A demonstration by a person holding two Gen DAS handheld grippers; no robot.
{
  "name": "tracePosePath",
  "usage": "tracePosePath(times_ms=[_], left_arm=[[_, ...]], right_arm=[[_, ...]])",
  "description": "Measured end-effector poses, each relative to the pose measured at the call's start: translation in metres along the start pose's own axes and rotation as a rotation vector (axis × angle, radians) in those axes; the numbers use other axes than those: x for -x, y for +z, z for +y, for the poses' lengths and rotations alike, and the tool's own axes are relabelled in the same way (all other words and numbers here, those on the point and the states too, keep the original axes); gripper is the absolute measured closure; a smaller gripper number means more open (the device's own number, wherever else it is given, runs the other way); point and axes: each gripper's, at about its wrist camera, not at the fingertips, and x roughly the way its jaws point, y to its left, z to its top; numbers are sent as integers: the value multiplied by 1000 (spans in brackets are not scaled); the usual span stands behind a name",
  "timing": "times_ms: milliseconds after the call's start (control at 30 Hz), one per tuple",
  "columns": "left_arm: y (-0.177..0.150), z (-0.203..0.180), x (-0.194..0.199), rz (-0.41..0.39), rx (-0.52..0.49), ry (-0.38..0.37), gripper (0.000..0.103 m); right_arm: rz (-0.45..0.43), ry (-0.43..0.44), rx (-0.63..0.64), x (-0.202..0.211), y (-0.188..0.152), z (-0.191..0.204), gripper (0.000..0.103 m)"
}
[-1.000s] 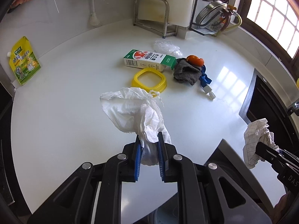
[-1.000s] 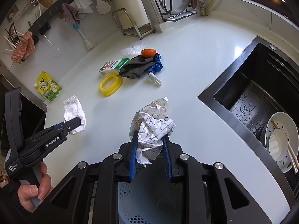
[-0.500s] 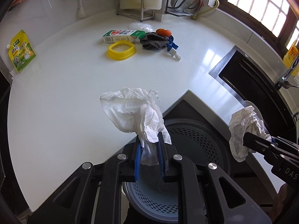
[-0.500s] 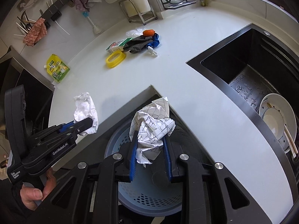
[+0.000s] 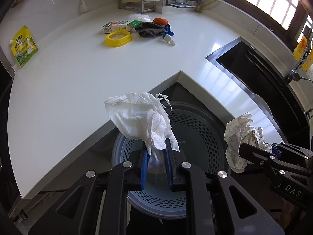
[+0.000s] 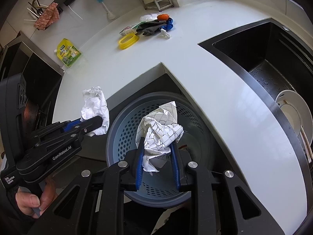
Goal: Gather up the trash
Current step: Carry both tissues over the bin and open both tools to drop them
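Observation:
My left gripper [image 5: 156, 152] is shut on a crumpled white tissue [image 5: 137, 121] and hangs over a blue-grey perforated bin [image 5: 199, 137] that stands below the inner corner of the white counter [image 5: 78, 82]. My right gripper [image 6: 157, 152] is shut on a crumpled sheet of grid-lined paper [image 6: 162, 129], also above the bin [image 6: 125, 135]. In the right wrist view the left gripper [image 6: 97, 122] with its tissue [image 6: 93, 107] sits at the bin's left rim. The right gripper [image 5: 242, 148] and its paper [image 5: 240, 137] show at the bin's right side.
Far back on the counter lie a milk carton [image 5: 119, 25], a yellow ring [image 5: 118, 39], a dark cloth [image 5: 149, 29], an orange thing [image 5: 160, 21] and a blue-white clip [image 5: 168, 35]. A yellow-green pouch [image 5: 23, 47] lies at left. A black sink [image 6: 273, 62] holds a white dish [image 6: 293, 115].
Both grippers have drawn back from over the counter, off its inner corner, and now hang above the bin. Each keeps its hold on its crumpled piece.

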Motion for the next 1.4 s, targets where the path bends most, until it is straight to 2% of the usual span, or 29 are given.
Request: tracePosePath(times_ms=[567, 1200, 1300, 1367, 1400], left_arm=[[-32, 0, -9, 66, 23, 11, 87], [-34, 3, -8, 73, 17, 18, 82], [-34, 5, -4, 62, 20, 24, 74], [-33, 7, -1, 51, 28, 27, 59], [-33, 8, 1, 46, 32, 27, 56]], right_arm=[[66, 25, 41, -12, -15, 2, 79], [74, 18, 27, -15, -19, 2, 74], [64, 8, 23, -12, -18, 3, 64], [50, 7, 20, -8, -17, 3, 57], [43, 6, 19, -7, -17, 3, 54]])
